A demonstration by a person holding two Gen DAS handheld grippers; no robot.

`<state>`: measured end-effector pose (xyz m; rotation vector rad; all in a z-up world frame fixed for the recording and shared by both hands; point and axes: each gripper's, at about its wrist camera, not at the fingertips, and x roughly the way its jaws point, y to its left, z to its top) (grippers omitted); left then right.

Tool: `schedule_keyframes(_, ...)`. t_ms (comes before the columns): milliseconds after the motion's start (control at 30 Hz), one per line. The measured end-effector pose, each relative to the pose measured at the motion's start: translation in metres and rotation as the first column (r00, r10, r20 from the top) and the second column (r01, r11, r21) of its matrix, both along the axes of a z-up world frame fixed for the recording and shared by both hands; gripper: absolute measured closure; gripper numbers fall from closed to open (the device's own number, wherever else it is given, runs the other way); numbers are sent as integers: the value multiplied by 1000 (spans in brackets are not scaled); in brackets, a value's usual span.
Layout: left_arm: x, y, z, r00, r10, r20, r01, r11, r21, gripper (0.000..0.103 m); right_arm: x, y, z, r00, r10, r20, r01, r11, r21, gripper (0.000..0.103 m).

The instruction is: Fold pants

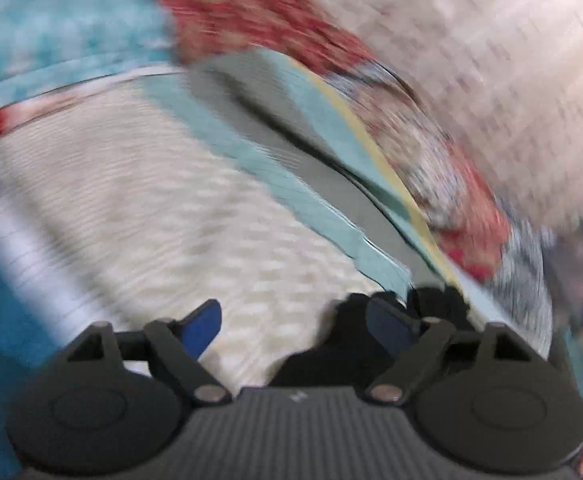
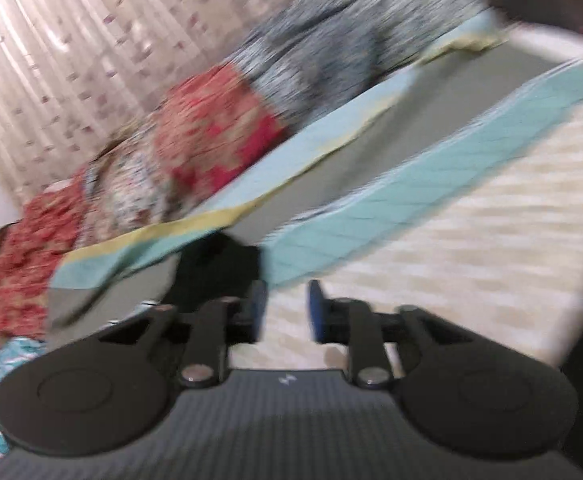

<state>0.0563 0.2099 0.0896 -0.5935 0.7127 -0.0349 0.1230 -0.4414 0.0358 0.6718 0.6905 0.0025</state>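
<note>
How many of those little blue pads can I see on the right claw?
2. One blue pad sits on the left finger and the other on the right finger, with a gap between them over the cream bedspread. Nothing is held.

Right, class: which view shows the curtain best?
The right wrist view: the curtain fills its upper left, with pleats and small marks visible. The left wrist view shows only a blurred pale patch at upper right, probably the same curtain.

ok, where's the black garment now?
Left wrist view: black garment bottom centre, at the picture-right fingertip, on the cream quilt. Right wrist view: just beyond the picture-left fingertip, beside the teal border.
</note>
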Motion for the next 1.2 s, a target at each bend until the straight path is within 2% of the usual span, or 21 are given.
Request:
schedule_keyframes(100, 74, -52, -22, 990, -141, -31, 143, 988, 60, 5, 59, 13, -33, 998, 18, -64, -14, 997, 70, 56)
schedule_keyframes(167, 111, -82, -39, 980, -188, -67, 192, 979, 68, 9, 85, 20, -58, 991, -6, -133, 22, 993, 118, 54)
schedule_keyframes(200, 124, -95, -46, 976, -201, -83, 207, 975, 76, 31, 92, 27, -68, 988, -17, -153, 36, 991, 126, 54)
schedule_keyframes(233, 135, -106, -53, 971, -217, -102, 226, 969, 97, 71, 103, 36, -76, 986, -15, -167, 37, 990, 133, 56)
schedule_keyframes(267, 137, -115, -59, 965, -224, -134, 241, 961, 132, 87, 108, 43, -79, 984, 4, -175, 21, 990, 139, 77)
schedule_keyframes(300, 140, -117, -61, 963, -226, -150, 248, 957, 151, 88, 102, 48, -82, 983, 37, -182, -9, 988, 152, 93)
schedule_keyframes(333, 134, -112, -58, 970, -209, -127, 227, 962, 151, 89, 108, 60, -76, 980, 65, -189, -36, 988, 153, 93)
schedule_keyframes(400, 108, -81, -38, 985, -169, -24, 170, 978, 119, 89, 109, 96, -49, 973, 211, -88, -194, 966, 168, 93)
schedule_keyframes(467, 72, -38, -19, 994, -76, 79, 71, 996, 60, 89, 98, 133, -11, 901, 429, 62, -433, 882, 186, 86)
schedule_keyframes(533, 25, 15, -14, 990, 76, 122, -73, 997, -31, 89, 78, 159, 17, 759, 616, 211, -649, 743, 164, 71)
schedule_keyframes(567, 8, 35, -18, 984, 137, 111, -129, 989, -79, 89, 66, 163, 29, 696, 664, 274, -707, 700, 100, 55)
schedule_keyframes(600, -8, 51, -25, 978, 192, 83, -182, 977, -116, 89, 57, 161, 37, 672, 665, 325, -711, 703, 32, 49)
schedule_keyframes(633, -24, 65, -35, 971, 236, 41, -228, 963, -143, 89, 55, 155, 38, 684, 636, 357, -680, 733, -3, 49)
schedule_keyframes(667, -37, 74, -45, 965, 264, -8, -261, 951, -165, 89, 64, 145, 34, 733, 584, 349, -626, 780, 11, 49)
schedule_keyframes(733, -51, 79, -63, 959, 271, -81, -281, 945, -165, 89, 93, 124, 12, 866, 447, 222, -473, 878, 76, 50)
schedule_keyframes(833, -59, 75, -72, 957, 274, -90, -286, 944, -163, 89, 131, 124, -25, 950, 308, 49, -308, 951, -14, 49)
schedule_keyframes(900, -57, 74, -70, 958, 274, -79, -283, 947, -154, 89, 140, 114, -50, 971, 232, -55, -234, 971, -44, 48)
schedule_keyframes(1033, -52, 71, -64, 962, 260, -81, -269, 952, -148, 89, 176, 119, -79, 977, 180, -117, -169, 981, 97, 51)
schedule_keyframes(1067, -49, 70, -62, 963, 258, -79, -268, 952, -147, 89, 183, 128, -78, 976, 184, -117, -174, 980, 95, 87)
schedule_keyframes(1133, -35, 65, -53, 964, 255, -72, -263, 953, -149, 89, 189, 141, -66, 975, 152, -160, -152, 988, 15, 96)
schedule_keyframes(1200, -25, 59, -42, 971, 236, -48, -240, 958, -158, 89, 182, 138, -28, 995, 104, -11, -104, 995, 2, 96)
